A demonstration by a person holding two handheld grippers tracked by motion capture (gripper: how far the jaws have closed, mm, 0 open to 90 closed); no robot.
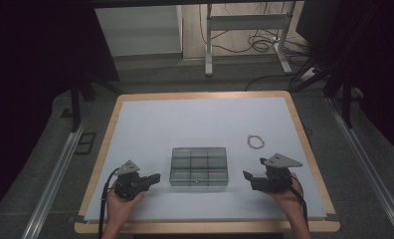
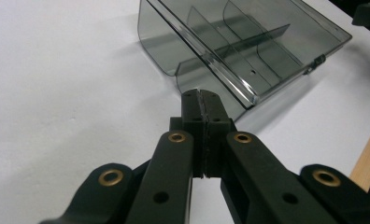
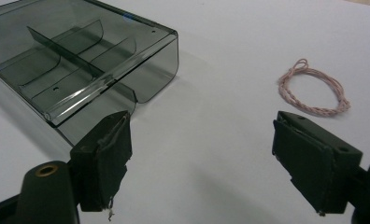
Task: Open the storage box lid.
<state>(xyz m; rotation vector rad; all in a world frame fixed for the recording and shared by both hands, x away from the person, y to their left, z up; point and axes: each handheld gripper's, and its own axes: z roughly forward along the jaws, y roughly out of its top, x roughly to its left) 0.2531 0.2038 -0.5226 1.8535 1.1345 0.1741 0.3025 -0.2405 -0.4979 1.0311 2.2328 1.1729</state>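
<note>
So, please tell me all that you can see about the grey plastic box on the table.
The grey plastic box is see-through and smoky, shallow and rectangular with rounded corners. Thin dividers split it into compartments, which look empty. A clear lid seems shut, with a small latch on one edge. It lies flat on the white table, between both grippers; nothing touches it.

The box point(image 1: 199, 166) is a shallow, rectangular case of smoky, see-through grey plastic. It lies flat on the white table cover, near the front edge and about midway across. Thin dividers of the same plastic split its inside into small compartments in rows; all of them look empty. Its lid is closed, with a small latch on one long side point(image 2: 319, 59). The corners are rounded. The cord point(image 1: 256, 141) is a thin, pinkish, twisted loop lying flat on the cover, well apart from the box, to its right and farther back.
</note>
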